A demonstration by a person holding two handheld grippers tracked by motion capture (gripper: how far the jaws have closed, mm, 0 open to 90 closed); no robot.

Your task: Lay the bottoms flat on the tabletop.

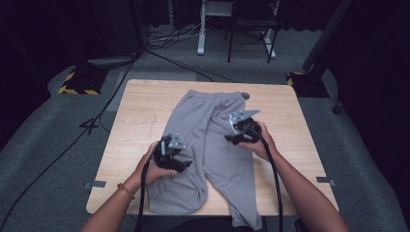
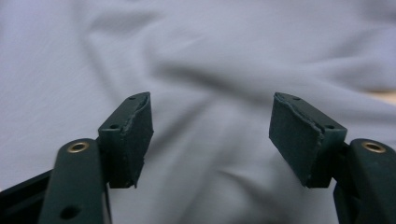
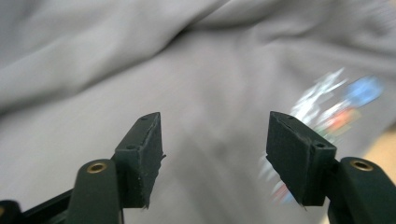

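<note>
**Open grippers above loose grey trousers: a thin or doubled pinch is the likely slip**

Both grippers hang over the grey trousers [image 1: 205,145] with nothing between their pads. The left gripper [image 1: 186,166] has its jaws spread wide above rumpled cloth, and the right gripper [image 1: 231,137] is likewise spread, with the fabric beneath it unpinched. The main risk, as a judgement, is a poor bite: the cloth is soft and wrinkled, so a closing gripper could catch only a ridge of the top layer and let it slide out, or take both layers and drag the whole garment across the table [image 1: 135,125]. Uneven pulls from the two hands could also skew the trousers, and the leg end that hangs past the near edge could tug the rest off the table

The trousers lie flat on the light wooden table, waistband at the far side and legs running toward the person, the two legs parting near the near edge. The fabric is plain pale grey, matte, with soft folds around the crotch. A small coloured print [image 3: 334,100] in blue, red and white sits on the cloth near the right gripper; it is too blurred to read
</note>
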